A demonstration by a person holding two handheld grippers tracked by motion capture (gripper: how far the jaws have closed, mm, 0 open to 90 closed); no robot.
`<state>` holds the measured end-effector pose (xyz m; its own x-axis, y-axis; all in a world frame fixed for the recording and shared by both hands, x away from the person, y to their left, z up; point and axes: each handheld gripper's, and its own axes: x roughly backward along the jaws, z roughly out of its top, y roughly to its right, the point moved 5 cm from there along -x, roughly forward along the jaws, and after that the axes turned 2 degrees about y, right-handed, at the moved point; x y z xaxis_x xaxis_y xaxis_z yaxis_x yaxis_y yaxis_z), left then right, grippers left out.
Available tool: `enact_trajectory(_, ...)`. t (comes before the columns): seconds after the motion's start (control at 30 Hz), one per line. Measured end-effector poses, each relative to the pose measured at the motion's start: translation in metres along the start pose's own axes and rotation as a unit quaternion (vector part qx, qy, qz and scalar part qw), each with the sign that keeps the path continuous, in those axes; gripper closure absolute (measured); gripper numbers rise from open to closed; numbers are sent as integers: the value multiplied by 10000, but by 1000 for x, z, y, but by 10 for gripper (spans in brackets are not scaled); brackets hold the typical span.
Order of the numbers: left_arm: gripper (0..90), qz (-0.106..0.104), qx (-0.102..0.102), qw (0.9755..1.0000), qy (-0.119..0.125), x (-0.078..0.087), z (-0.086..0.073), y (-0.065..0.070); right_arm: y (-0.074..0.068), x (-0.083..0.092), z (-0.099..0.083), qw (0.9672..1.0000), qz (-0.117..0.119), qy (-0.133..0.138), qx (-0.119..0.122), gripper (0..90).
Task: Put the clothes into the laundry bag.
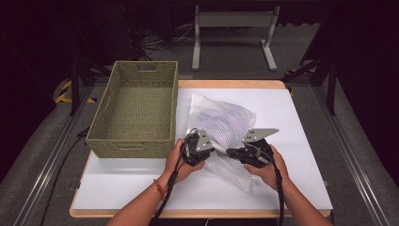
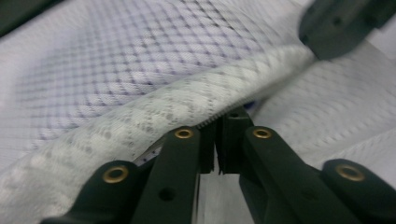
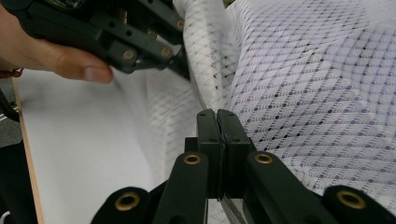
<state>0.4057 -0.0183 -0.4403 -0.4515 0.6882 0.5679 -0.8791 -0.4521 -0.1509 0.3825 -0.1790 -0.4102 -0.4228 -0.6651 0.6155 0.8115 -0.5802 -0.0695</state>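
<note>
A white mesh bag [image 1: 219, 117] lies crumpled in the middle of the white table [image 1: 296, 127]. Its thick hem band [image 2: 154, 112] stretches between the two grippers at the bag's near side. My left gripper [image 1: 212, 153] comes in from the left, its jaws shut on the hem, where zipper teeth [image 2: 211, 122] show at the tips. My right gripper [image 1: 229, 152] faces it from the right, shut on the same hem [image 3: 205, 88]. In the right gripper view the left gripper [image 3: 184, 70] and a thumb sit close above the right gripper [image 3: 217, 116]. The bag's contents are hidden behind the mesh [image 3: 317, 93].
An open olive wicker basket [image 1: 134, 141] stands on the table's left side, touching the bag's far left corner. A grey metal stand [image 1: 233, 21] is on the floor beyond the table. Bare white surface lies to the right of the bag and along the near edge.
</note>
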Motion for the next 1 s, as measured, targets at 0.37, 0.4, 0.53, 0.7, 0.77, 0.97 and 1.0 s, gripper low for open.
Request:
enact_trajectory(0.37, 899, -168, -8, 9998, -130, -4, -11, 0, -4, -3, 2, 10000, 40, 9, 29, 891)
enact_trajectory(0.4, 895, -148, -47, 9998, -130, -6, -11, 1, -4, -2, 2, 10000, 21, 13, 31, 891)
enact_trajectory(0.53, 663, -384, 36, 9992, -49, -7, -15, 4, -1, 1, 2, 10000, 7, 58, -14, 890)
enact_trajectory(0.7, 630, -147, -64, 9986, -497, -12, -24, 0, -1, 1, 2, 10000, -3, 40, -1, 890)
enact_trajectory(0.77, 693, -5, -38, 9980, -630, -17, -27, -3, -2, 0, 2, 10000, -8, 34, 11, 891)
enact_trajectory(0.97, 888, 386, -117, 9990, -185, -14, -18, -6, -1, -1, 2, 10000, -17, 41, 12, 891)
enact_trajectory(1.0, 888, 386, -117, 9990, -185, -14, -18, -6, -1, -1, 2, 10000, -17, 41, 12, 891)
